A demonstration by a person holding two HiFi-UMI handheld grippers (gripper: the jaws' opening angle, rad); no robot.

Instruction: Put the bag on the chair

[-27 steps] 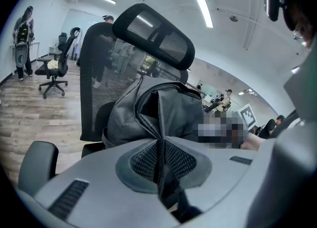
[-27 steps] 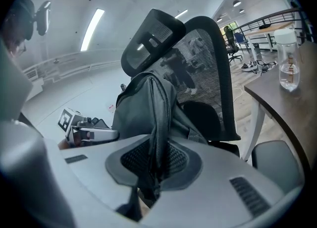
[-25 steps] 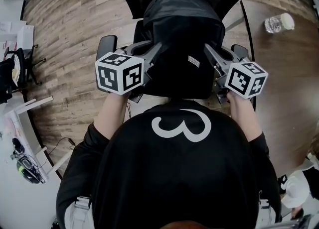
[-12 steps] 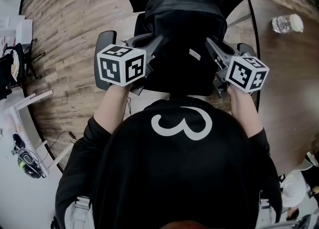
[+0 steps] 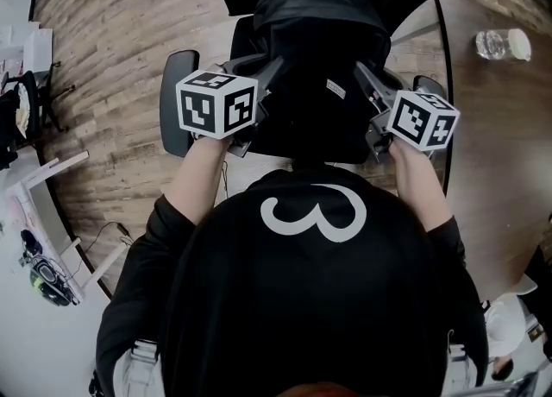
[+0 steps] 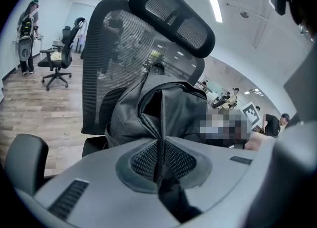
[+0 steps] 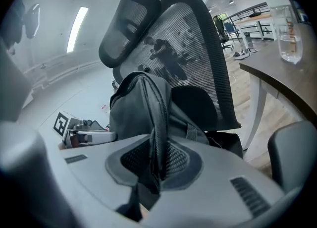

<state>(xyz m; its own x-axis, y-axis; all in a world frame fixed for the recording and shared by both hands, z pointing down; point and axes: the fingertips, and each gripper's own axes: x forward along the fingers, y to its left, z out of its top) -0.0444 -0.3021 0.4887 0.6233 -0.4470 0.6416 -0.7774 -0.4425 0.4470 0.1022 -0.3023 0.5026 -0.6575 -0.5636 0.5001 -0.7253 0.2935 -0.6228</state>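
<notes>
Now: bag (image 5: pixel 315 67) gripped on both sides above the chair (image 5: pixel 177 102)

Black and bulky, the bag sits between the chair's two armrests, just in front of the mesh backrest. Whether it rests on the seat I cannot tell. The left tool (image 6: pixel 159 158) is closed narrow on a fold of the bag's fabric on one side. The right tool (image 7: pixel 156 160) pinches a strap-like ridge on the other. Off to the chair's right, a clear bottle (image 5: pixel 496 43) stands upright on a brown bench (image 5: pixel 487 145). Wood floor (image 5: pixel 112 59) lies to the left.
</notes>
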